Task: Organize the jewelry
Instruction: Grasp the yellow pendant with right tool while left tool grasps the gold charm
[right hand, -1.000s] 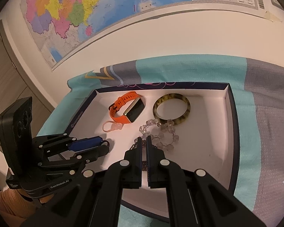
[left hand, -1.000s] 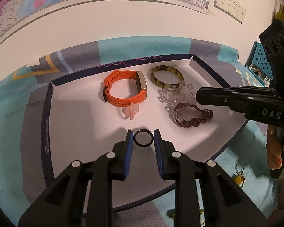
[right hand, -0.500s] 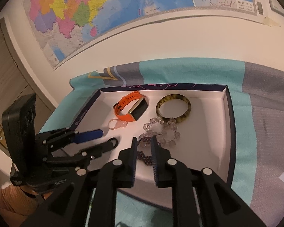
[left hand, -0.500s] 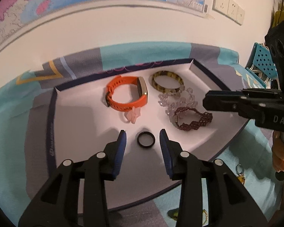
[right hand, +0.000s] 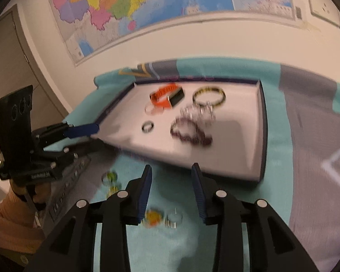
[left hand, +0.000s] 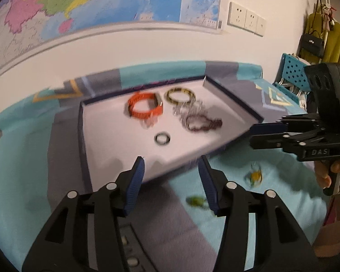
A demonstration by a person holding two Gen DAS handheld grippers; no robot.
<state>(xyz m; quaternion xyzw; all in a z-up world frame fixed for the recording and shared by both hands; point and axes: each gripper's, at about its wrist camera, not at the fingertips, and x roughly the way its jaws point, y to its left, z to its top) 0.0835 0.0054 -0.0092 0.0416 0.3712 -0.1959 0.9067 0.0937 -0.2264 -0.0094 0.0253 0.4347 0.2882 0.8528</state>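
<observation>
Grippers first: my left gripper [left hand: 171, 172] has just been opening and now stands with its blue pads well apart, nothing between them, hovering over the near edge of the tray [left hand: 83, 136]. My right gripper [right hand: 171, 176] has likewise just been opening; its jaws are parted and empty, held above the teal cloth [right hand: 276, 149] just short of the tray's near wall.

Inside the shallow white tray with its dark rim lie the jewelry pieces, all a little blurred. Nearest me is a small black ring [left hand: 162, 139], lying flat and alone. Beyond it to the right sits a dark purple beaded bracelet [left hand: 202, 123], with a clear crystal bracelet [left hand: 183, 111] touching its far side. At the back are an orange watch band [left hand: 144, 108] and, just beside it, a tortoiseshell bangle [left hand: 180, 95]. A pale pink loop [right hand: 153, 110] rests against the orange band.

On the cloth outside the tray, near my fingertips, lie small yellow and green trinkets [right hand: 153, 218] that I cannot make out clearly.
</observation>
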